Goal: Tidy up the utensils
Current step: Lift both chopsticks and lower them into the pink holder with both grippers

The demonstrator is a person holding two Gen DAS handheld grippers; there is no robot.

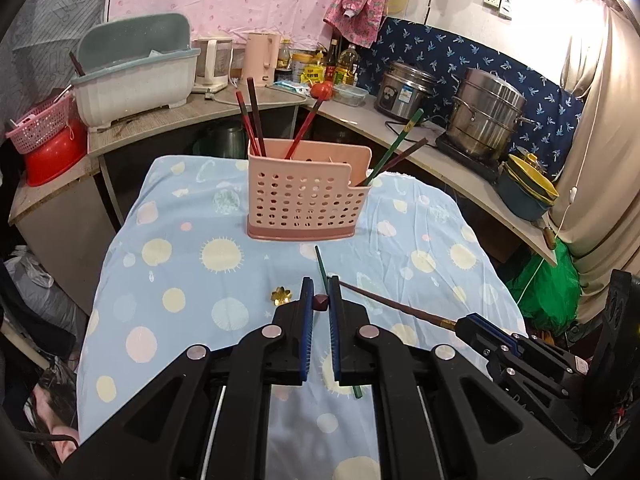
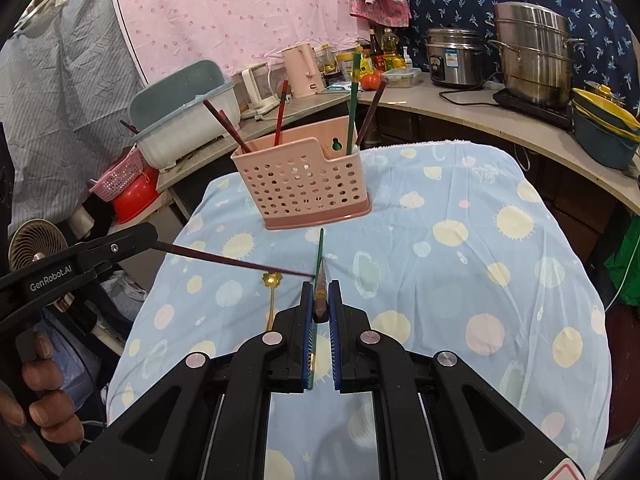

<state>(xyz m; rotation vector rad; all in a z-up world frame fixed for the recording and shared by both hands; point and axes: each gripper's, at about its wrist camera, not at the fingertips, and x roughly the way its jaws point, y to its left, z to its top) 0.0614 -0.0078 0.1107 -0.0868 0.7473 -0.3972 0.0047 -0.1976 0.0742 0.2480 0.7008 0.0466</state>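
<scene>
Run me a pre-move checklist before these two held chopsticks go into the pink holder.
1. Left gripper clamped on the left chopstick: ok.
2. Right gripper clamped on the right chopstick: ok.
3. Held chopstick tips apart from each other: cannot tell; they meet closely in both views.
4. Pink holder upright, with room left inside: ok.
5. All loose utensils collected: not ok; a green chopstick and a gold spoon lie on the cloth.
</scene>
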